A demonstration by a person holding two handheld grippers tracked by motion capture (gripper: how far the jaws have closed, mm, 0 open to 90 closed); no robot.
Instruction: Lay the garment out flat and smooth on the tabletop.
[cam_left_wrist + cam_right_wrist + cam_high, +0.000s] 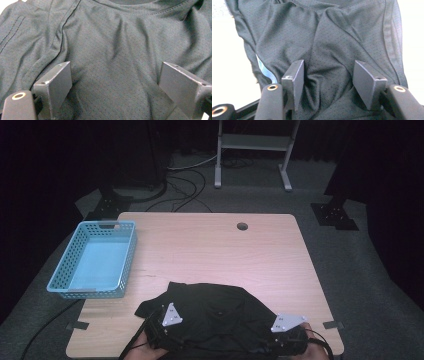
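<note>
Dark curtains and a grey carpeted floor surround a pale wooden table (210, 255), and the work sits at its near edge, close to the person's body. A black mesh shirt (210, 315) lies crumpled there, spread between the two hand-held tools, probably because that is the spot both hands reach most easily. The left gripper (115, 85) stands with its jaws spread wide over the cloth, nothing pinched; the shirt's chest panel lies flat under and ahead of it, with the collar seam farther ahead and a sleeve seam off to its left. That wide stance looks like a release, or readiness to take a fresh pinch of fabric. The right gripper (327, 80) is likewise unclenched, its jaws standing partly apart. A raised fold of the shirt sits in the gap, nearer the left jaw, and the pads do not appear to press it. Ahead of this gripper the fabric rises in ridges toward a hem, with bare table showing on both sides of the cloth. A light blue perforated basket (95, 260) waits empty well away from the left gripper, beyond and outward of it. It may be the place meant for the shirt once folded, which would explain why it is kept clear of the working area.
</note>
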